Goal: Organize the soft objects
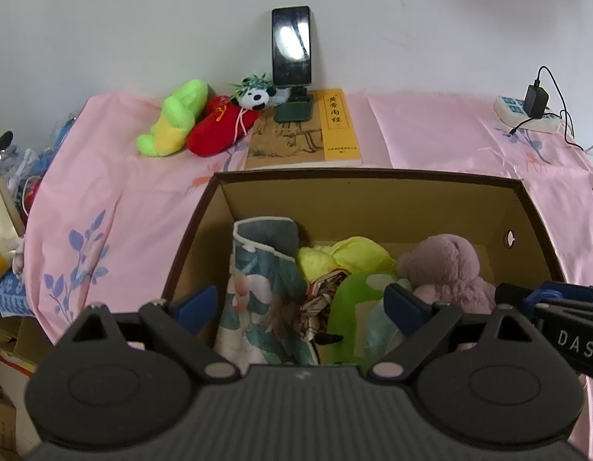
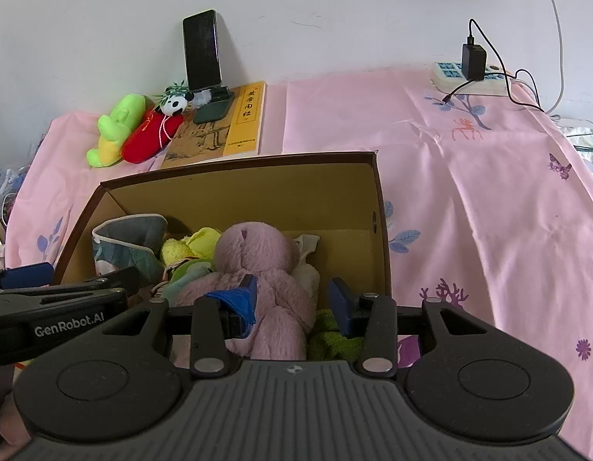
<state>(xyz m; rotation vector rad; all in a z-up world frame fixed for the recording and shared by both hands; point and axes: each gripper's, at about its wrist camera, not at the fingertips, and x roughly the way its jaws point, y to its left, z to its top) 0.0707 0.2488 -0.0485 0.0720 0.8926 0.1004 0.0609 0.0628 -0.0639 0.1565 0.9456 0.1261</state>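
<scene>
Right wrist view looks down into the cardboard box, and the relation that matters is between the pink plush bear and the right gripper: the bear lies inside the box, close to its near wall, with its long axis running from the head, toward the box's far wall, back to the legs under the gripper. The left blue pad sits against the bear's flank; the right pad stands clear of it, over a dark green cloth at the box's near right corner. So the jaws are partly parted, straddling the bear's lower body without clamping it; I judge it released or not yet gripped. The left gripper hovers over the box's near-left part, jaws wide apart and empty, above a floral fabric pouch and a green plush. Beyond the box's far wall a green and yellow plush, a red plush and a small panda toy lie on the pink sheet, nearer the left hand, probably the next to fetch.
</scene>
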